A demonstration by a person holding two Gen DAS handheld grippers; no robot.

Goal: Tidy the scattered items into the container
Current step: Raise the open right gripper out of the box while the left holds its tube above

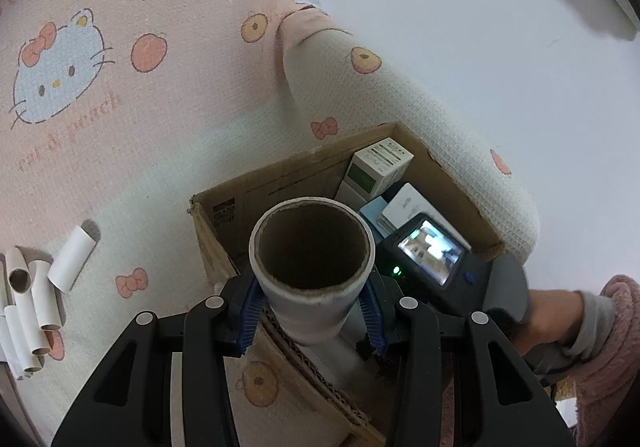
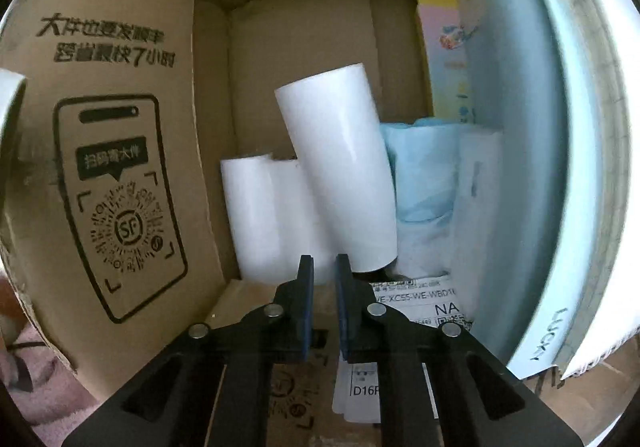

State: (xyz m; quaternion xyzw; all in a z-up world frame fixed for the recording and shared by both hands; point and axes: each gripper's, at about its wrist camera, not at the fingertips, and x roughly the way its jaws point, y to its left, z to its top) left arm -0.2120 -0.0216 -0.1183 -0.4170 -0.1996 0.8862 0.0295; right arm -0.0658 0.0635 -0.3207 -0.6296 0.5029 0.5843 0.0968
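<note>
My left gripper (image 1: 312, 317) is shut on a white cardboard tube (image 1: 312, 267), held upright with its open end facing the camera, above the near corner of the brown cardboard box (image 1: 280, 175). Several more white tubes (image 1: 36, 287) lie on the bedsheet at the left. The right gripper's body and screen (image 1: 432, 251) reach into the box. My right gripper (image 2: 325, 267) is inside the box, its jaws a narrow gap apart and empty, just in front of white tubes (image 2: 340, 175) that lean against the box's back wall (image 2: 264, 59).
The box also holds a white and green carton (image 1: 376, 167), a pale blue book or case (image 2: 520, 167) and light blue wrapped items (image 2: 420, 175). A rolled blanket (image 1: 420, 119) lies beside the box on the Hello Kitty sheet (image 1: 120, 67). A pink sleeve (image 1: 600, 327) is at right.
</note>
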